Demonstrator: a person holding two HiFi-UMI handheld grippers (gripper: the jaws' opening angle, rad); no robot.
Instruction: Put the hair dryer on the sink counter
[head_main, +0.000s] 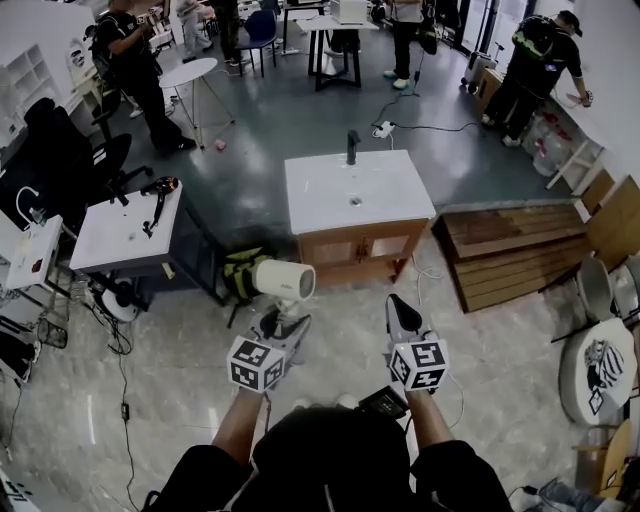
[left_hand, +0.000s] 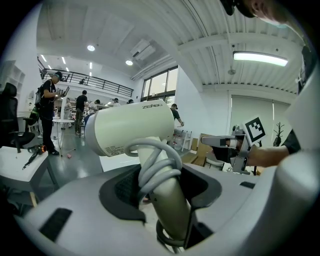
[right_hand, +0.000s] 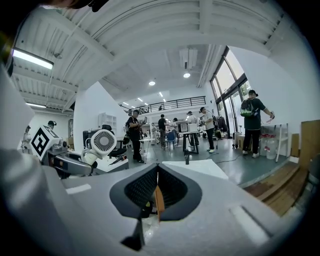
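The hair dryer (left_hand: 132, 131) has been picked up but not yet delivered. The left gripper (head_main: 284, 320) has its jaws clamped on the dryer's handle, with the cord (left_hand: 159, 167) looped round that handle (no loose end shows in the left gripper view). The cream barrel lies crosswise above the jaws.

The dryer is held in the air at the lower centre of the head view, over the floor (head_main: 480, 360). It is well apart from the sink worktop (head_main: 325, 205), which stands higher up at the middle of the frame with its faucet (head_main: 352, 147) at the far edge. The white top looks bare around the basin, so there seems to be room for the dryer on either side.

The right gripper (head_main: 400, 306) is beside the left one, lower centre-right, with its jaws pressed together on nothing.

As I judge it, the grasp is done. What is left is the carry to the sink, the lowering onto the worktop and the release.
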